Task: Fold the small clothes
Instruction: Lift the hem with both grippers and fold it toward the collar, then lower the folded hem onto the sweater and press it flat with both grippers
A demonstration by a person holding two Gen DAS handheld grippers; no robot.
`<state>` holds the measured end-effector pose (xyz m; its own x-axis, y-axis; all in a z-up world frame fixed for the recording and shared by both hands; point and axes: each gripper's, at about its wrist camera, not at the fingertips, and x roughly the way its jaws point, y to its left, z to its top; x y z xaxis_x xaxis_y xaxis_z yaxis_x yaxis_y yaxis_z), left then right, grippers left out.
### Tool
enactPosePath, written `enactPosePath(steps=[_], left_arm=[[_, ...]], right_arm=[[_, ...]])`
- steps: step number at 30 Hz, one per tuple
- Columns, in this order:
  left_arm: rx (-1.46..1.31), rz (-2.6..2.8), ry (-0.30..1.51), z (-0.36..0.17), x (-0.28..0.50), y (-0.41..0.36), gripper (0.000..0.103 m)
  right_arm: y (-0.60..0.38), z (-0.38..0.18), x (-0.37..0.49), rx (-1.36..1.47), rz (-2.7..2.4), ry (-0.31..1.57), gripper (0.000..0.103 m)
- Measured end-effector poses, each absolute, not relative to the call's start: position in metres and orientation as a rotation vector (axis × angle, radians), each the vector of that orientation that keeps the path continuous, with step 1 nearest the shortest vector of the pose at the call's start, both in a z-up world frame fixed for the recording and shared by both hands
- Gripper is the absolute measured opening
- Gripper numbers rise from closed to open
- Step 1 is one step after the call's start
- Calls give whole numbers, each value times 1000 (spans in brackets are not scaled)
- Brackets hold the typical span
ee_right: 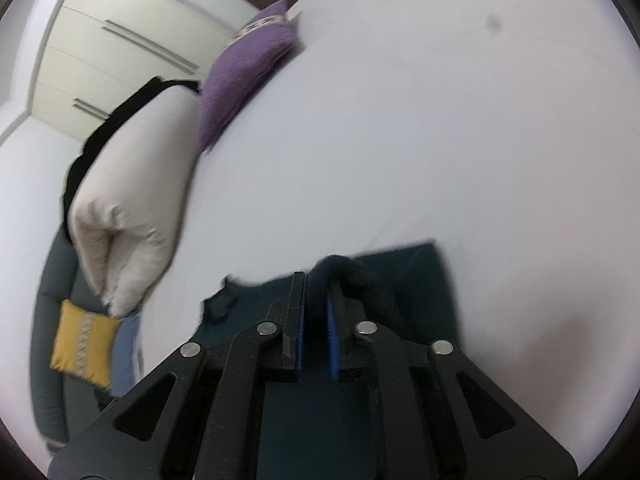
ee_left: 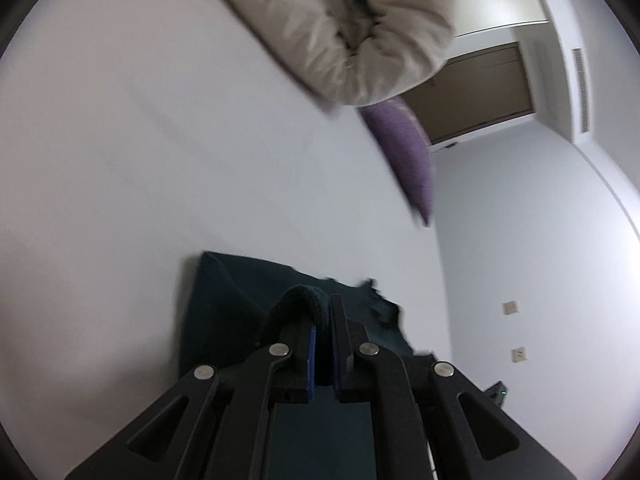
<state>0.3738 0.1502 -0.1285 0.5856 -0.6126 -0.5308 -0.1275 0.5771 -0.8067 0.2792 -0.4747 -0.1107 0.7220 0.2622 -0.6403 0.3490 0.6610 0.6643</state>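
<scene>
Dark teal cloth is bunching between the pads of both tools: the left gripper and the right gripper are each pinching an edge of the small garment, which is lying partly spread on the white bed sheet. Judging by this, a fold is under way, not finished. Beyond are lying a beige duvet, a purple cushion, wardrobe doors and a yellow cushion.

White bed (garment, pillows on it).
</scene>
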Motion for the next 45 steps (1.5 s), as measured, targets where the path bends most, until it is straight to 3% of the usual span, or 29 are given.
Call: enactPosePath(steps=[1,2,3,4,5,10,14,18,21,23,25,31,35,45], left_arm=[[-928,-327,939,-135,377,148,7],[-919,-316,951,-141,381,147,12],[-918,-310,967,-147,383,146,17],[-922,-310,966,-149,383,146,29],[-925,-308,955,-149,382,147,39],[-863,-282,885,-124,366,153,63],[-774,-285,853,-107,345,152,63],[-668,-282,864,-110,312,143,63],[-632,-276,885,-119,292,138,63],[-606,-255,885,-123,281,136,63],[-585,-247,879,-124,270,135,62],[-512,-208,881,-127,254,130,42],[-461,-179,897,-130,253,128,22],[-401,-165,890,-126,240,128,10]], right_arm=[[-477,-116,285,874,-73,789,20],[-480,-121,292,864,-105,788,45],[-481,-122,295,848,-131,787,59],[-482,-123,297,829,-154,775,68],[-482,-123,296,819,-146,754,68],[-475,-116,278,696,-160,740,68],[-472,-111,254,679,-145,723,68],[-449,-107,227,566,-94,752,64],[-427,-108,211,450,-89,777,54],[-410,-111,196,370,-88,798,37],[-397,-116,180,303,-102,808,32],[-393,-135,146,308,-134,825,12],[-397,-141,132,331,-127,806,5],[-399,-136,118,329,-128,796,0]])
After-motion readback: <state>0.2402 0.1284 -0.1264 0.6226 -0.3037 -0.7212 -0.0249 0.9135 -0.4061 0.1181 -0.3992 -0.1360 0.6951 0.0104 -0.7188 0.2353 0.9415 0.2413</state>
